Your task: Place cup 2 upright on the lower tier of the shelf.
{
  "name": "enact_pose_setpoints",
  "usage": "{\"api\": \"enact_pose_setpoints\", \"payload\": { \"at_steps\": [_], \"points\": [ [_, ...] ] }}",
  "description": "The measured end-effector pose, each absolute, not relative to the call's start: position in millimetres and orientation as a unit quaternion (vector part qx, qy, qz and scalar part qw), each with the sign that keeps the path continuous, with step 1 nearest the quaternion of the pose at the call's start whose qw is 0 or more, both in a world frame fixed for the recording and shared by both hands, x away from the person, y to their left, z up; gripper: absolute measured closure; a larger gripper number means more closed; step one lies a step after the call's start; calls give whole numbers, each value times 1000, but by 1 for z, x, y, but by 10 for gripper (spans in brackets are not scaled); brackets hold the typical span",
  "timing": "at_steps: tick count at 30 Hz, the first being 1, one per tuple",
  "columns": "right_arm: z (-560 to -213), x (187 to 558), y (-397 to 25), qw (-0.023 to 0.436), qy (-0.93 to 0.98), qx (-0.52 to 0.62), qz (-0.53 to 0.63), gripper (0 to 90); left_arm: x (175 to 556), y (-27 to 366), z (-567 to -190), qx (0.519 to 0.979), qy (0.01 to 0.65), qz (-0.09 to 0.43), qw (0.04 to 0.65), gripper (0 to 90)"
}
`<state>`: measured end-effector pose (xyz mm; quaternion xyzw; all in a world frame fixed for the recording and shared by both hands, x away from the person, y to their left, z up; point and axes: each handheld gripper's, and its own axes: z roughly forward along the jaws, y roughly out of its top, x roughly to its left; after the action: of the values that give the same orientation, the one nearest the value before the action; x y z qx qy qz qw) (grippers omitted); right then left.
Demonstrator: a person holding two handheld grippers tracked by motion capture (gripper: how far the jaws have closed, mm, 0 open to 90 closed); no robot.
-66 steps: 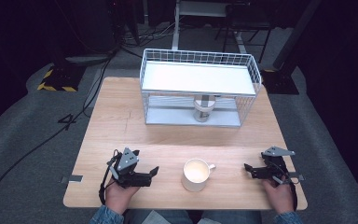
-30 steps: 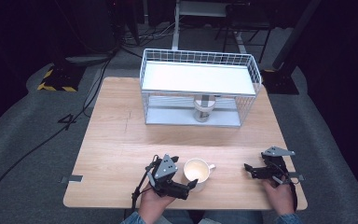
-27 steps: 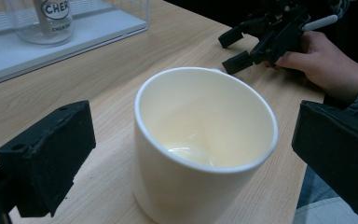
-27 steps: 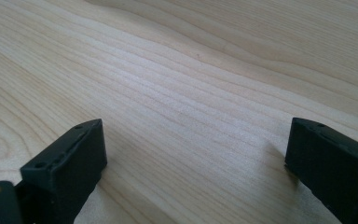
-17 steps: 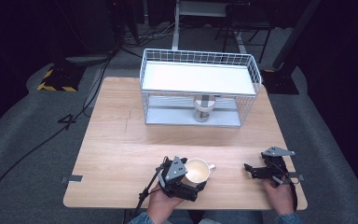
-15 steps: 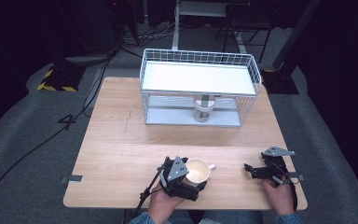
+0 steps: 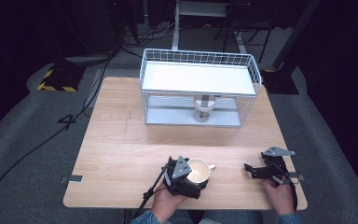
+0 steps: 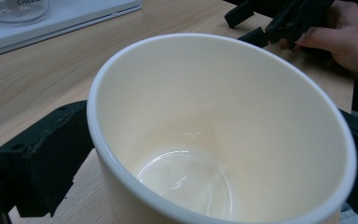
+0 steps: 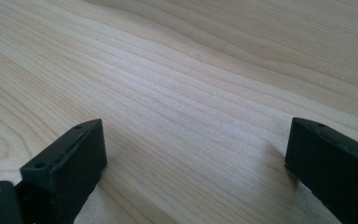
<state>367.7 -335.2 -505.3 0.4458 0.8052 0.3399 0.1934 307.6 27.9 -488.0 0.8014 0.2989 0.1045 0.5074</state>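
A cream mug (image 7: 199, 170) stands near the table's front edge, handle pointing right. My left gripper (image 7: 194, 177) is at the mug, a black jaw on each side of it. The left gripper view looks down into the empty mug (image 8: 214, 140), and my left gripper (image 8: 214, 154) has its jaws spread wide, close against the mug's wall. I cannot see them pressing it. My right gripper (image 7: 251, 170) rests low at the front right, open, with bare wood between the jaws of my right gripper (image 9: 196, 154). That gripper (image 8: 270, 23) also appears beyond the mug's rim.
A white wire rack (image 7: 200, 79) with a white shelf stands at the back of the wooden table (image 7: 121, 140). A glass jar (image 7: 204, 109) sits under the shelf. Dark floor and cables surround the table.
My left gripper slid right from the front left to the mug and now has its jaws around it. The mug and my right gripper stayed put.
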Motion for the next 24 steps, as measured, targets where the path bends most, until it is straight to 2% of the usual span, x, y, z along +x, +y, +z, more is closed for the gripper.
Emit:
{"api": "enact_pose_setpoints", "payload": {
  "at_steps": [8,24],
  "points": [
    [-505,368,-335,193,805,446,340,54,307,24,-493,805,294,107,504,60],
    [-505,368,-335,193,805,446,340,54,304,24,-493,806,289,128,501,84]
  ]
}}
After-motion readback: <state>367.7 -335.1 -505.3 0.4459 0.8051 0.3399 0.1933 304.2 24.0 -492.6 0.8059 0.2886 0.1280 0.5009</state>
